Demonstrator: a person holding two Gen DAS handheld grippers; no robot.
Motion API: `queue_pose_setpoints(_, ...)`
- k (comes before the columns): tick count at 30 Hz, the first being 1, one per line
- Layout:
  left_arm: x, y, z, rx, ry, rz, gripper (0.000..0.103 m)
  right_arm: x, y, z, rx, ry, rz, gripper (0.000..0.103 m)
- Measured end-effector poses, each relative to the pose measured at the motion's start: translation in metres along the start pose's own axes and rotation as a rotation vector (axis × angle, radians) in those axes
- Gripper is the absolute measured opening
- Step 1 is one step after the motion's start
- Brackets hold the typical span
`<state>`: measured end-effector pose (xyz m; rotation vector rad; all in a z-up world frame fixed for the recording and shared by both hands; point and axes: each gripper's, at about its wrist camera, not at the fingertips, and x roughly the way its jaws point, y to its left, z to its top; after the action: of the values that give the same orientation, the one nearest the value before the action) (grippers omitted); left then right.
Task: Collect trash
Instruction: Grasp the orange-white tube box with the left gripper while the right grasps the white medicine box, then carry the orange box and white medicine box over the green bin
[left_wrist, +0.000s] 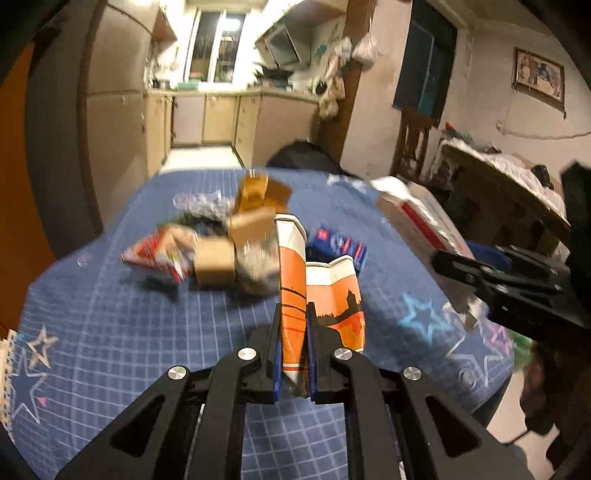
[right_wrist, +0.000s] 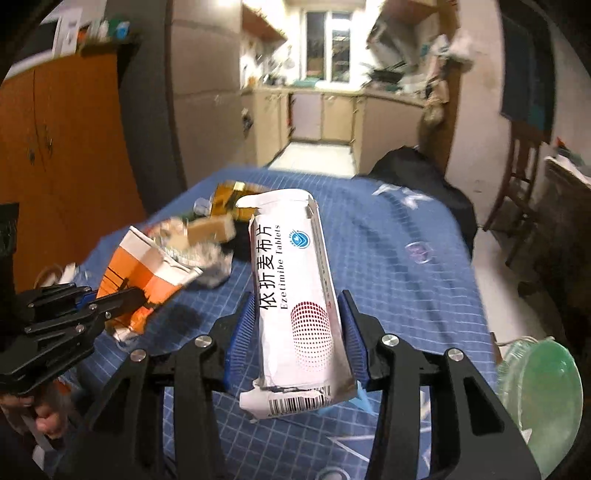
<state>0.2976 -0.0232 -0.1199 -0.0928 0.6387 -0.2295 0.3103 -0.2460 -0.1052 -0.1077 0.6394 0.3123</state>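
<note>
On the left, our left gripper (left_wrist: 293, 332) has its jaws pinched nearly together on one flattened wall of an orange-and-white carton (left_wrist: 321, 295). Only a thin edge fits between them, so the carton stands up from the grip, lifted clear of the blue checked cloth (left_wrist: 129, 325) that covers the worktop. We judge this hold suits a crushed, light piece: a thin flap is easier to catch than the whole body.

Behind it, near the middle of the worktop, the rest of the trash lies heaped together: a red crumpled wrapper (left_wrist: 155, 254), brown cardboard boxes (left_wrist: 214, 262), an amber box (left_wrist: 255, 192) and a small blue box (left_wrist: 340, 247). They lie touching or overlapping, so each must be picked off singly.

Further right, our right gripper (right_wrist: 299, 332) holds a white tablet box (right_wrist: 291, 280) lengthwise, jaws partly open around its width with the blue pads (right_wrist: 242, 332) pressing its two long sides. The box is torn at both ends and raised above the cloth. Holding it across the narrow width keeps the jaws from crushing it.

At the far right a green plastic bag (right_wrist: 539, 387) sits beside the worktop's edge; we suppose it is where both pieces belong.
</note>
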Motion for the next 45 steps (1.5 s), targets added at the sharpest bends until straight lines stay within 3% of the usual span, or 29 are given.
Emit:
queue_pose_setpoints(8, -0.037, -0.027, 0.037, 0.012, -0.102, 0.018, 0.011, -0.052, -0.025, 0.014, 0.066, -0.106, -0.060, 0.044)
queue_pose_setpoints(21, -0.046, -0.137, 0.086, 0.106, -0.163, -0.118, 0.011, -0.102, -0.091, 0.013, 0.151, -0.165, -0.190, 0.044)
queue_pose_setpoints(35, -0.004, -0.304, 0.111, 0.238, -0.123, -0.287, 0.011, -0.155, -0.210, -0.022, 0.285, -0.136, -0.397, 0.044)
queue_pose_setpoints(45, 0.074, -0.411, 0.105, 0.325, 0.012, -0.365, 0.011, -0.155, -0.295, -0.067, 0.415, 0.008, -0.473, 0.044)
